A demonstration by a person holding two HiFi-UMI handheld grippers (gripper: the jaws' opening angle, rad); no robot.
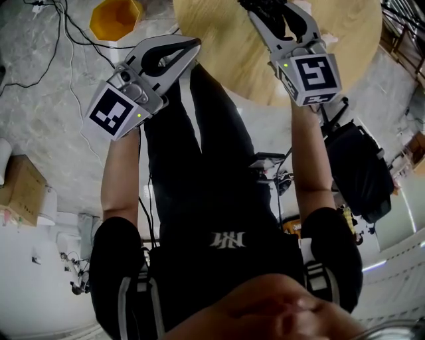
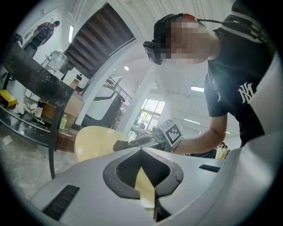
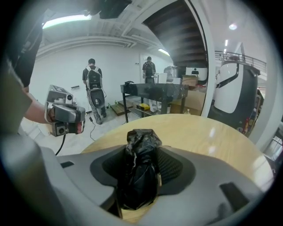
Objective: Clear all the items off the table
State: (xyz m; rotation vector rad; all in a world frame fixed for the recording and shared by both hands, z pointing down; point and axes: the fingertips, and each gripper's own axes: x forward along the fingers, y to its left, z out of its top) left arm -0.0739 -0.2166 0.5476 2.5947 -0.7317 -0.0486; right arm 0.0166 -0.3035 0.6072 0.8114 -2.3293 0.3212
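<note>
Two hand-held tools were up at one round surface (image 1: 352, 33) of pale wood, which stood on a grey marbled floor (image 1: 53, 93). An orange bin (image 1: 114, 16) sat on that floor just beyond the surface's rim, and a cardboard box (image 1: 23, 189) lay well apart at the person's left. The room was white-walled and high. It held the dark underside of a staircase (image 3: 185, 31) overhead, a black bench (image 3: 154, 90) loaded with small things, and two people (image 3: 93, 86) standing near it.

The right tool (image 3: 142, 149) was clenched on a crumpled black plastic bag (image 3: 140, 172), both pads pressing its sides, over the near edge of the surface. Whether the bag's lower end touched the wood could not be told. The bag's long axis ran along the jaws. Its bunched end pointed away from the hand, past the fingertips and toward the far rim.

The left tool (image 1: 191, 46) was held beside the surface's edge, with its jaws together at the tips.

Only the right gripper view showed the bag plainly; in the head view the right tool's tips were cut off by the top edge. Only the left gripper view showed the right tool side-on, reaching across the wood. Only the head view showed the bin and the box.
</note>
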